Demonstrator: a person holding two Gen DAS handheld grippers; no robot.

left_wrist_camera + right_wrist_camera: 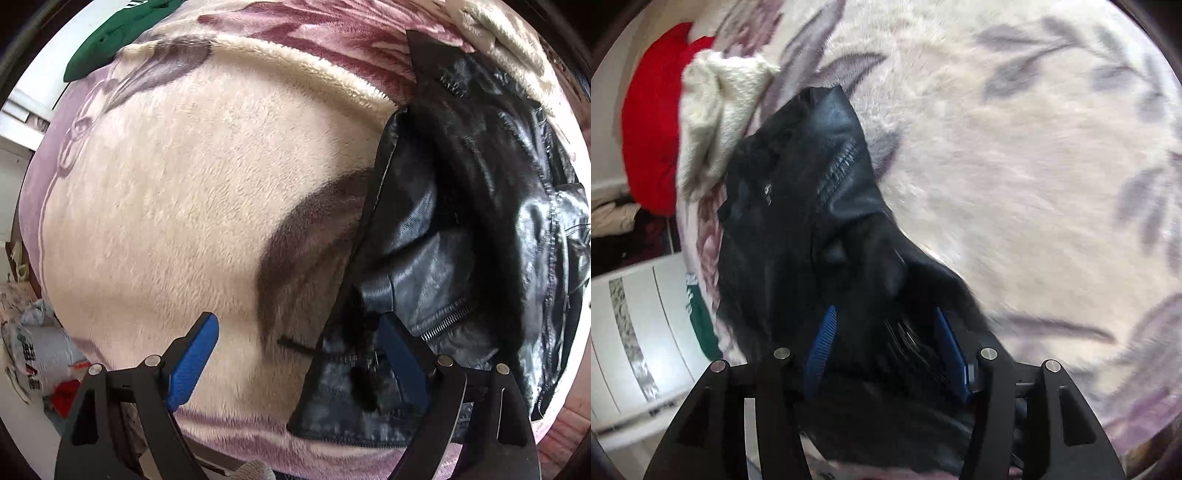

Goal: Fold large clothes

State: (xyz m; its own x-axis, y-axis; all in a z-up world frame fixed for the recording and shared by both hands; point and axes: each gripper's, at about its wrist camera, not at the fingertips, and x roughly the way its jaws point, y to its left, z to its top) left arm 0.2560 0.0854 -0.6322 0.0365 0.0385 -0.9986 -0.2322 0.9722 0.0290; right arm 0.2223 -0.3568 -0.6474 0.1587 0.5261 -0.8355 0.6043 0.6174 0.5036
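Note:
A black leather jacket (pixel 443 229) with a fur lining and zips lies on a fleece blanket (pixel 177 192) at the right of the left wrist view. My left gripper (pixel 299 354) is open, its right blue pad resting on the jacket's near edge and its left pad over bare blanket. In the right wrist view the jacket (pixel 812 206) hangs bunched in front of the camera. My right gripper (pixel 886 343) has jacket fabric between its blue pads, which stand a moderate gap apart.
A green garment (pixel 110 40) lies at the blanket's far left edge. A cream fleece item (pixel 716 110) and a red cushion (pixel 650 122) lie beyond the jacket. A white cabinet (pixel 639 332) stands at the left, clutter on the floor (pixel 40 354).

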